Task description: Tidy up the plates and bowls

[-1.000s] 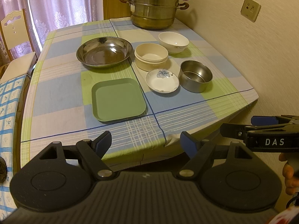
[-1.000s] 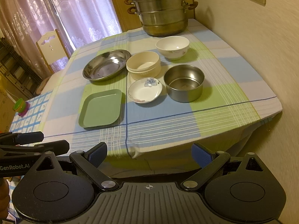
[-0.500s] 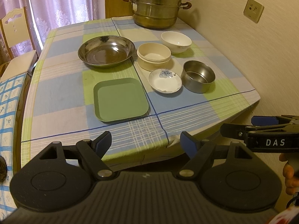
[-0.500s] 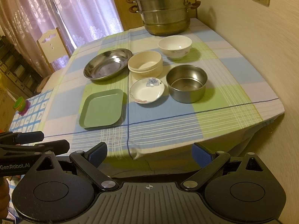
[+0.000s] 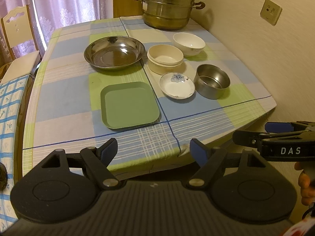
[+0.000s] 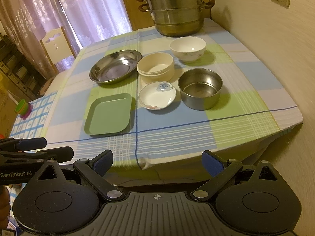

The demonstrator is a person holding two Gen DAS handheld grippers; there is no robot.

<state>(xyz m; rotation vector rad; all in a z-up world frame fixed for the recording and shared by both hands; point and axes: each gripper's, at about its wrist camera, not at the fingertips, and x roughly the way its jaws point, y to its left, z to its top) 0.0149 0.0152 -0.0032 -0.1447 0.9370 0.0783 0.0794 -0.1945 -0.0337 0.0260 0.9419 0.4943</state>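
Both spread grippers, left gripper [image 5: 153,150] and right gripper [image 6: 157,161], have neared the table [image 6: 246,122], steamer pot [image 6: 175,11] behind.

A tiered steel steamer pot [image 5: 169,5] stands at the far end of the checked tablecloth [image 5: 65,90], near the wall with 3 sockets [image 5: 270,11]. Pale purple curtains [image 6: 88,13] hang behind a cream chair [image 6: 56,45]. Stacked coloured cups [image 6: 22,108] sit on a blue-checked cloth [image 6: 31,120].
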